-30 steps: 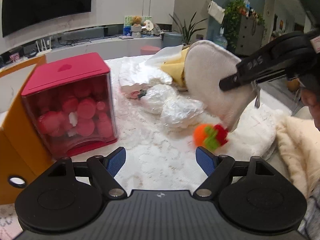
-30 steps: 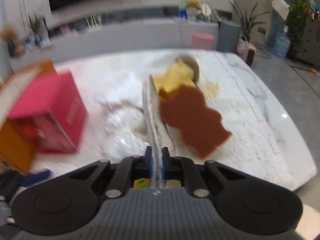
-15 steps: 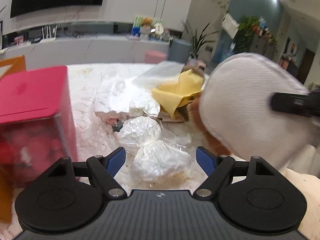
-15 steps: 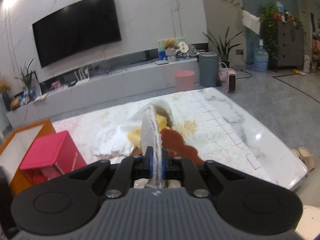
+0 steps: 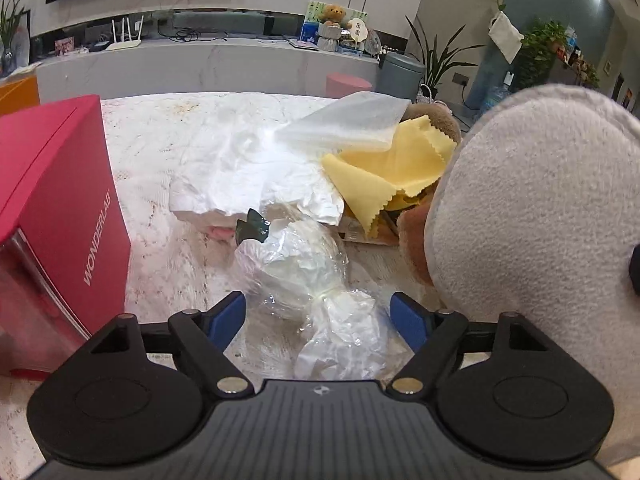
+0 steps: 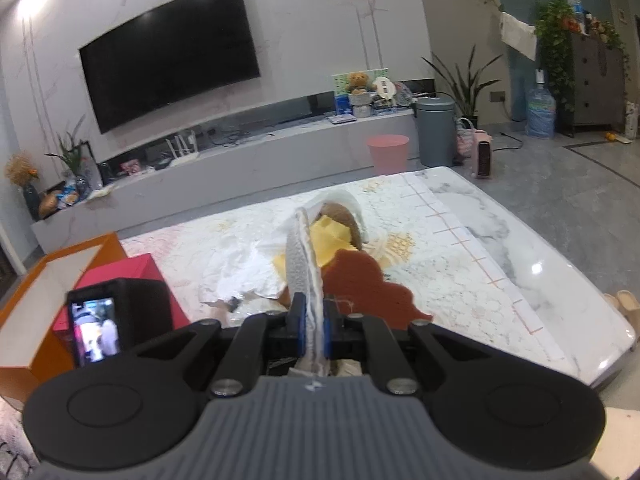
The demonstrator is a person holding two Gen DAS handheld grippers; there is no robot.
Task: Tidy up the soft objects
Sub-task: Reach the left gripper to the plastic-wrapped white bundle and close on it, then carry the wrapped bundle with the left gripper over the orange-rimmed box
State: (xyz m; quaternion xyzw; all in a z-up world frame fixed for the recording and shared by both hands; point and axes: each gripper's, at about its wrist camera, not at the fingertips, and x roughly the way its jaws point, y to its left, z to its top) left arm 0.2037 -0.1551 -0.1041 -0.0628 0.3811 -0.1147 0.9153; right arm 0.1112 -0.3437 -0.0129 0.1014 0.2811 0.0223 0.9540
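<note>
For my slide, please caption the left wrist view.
Open left gripper above a clear bag; white pad at right.

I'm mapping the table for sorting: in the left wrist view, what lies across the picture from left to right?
Red box → crumpled white paper → yellow cloth → white fleece pad, which fills the right edge.

Black gripper linkages, blue pads, silver screws.
</note>
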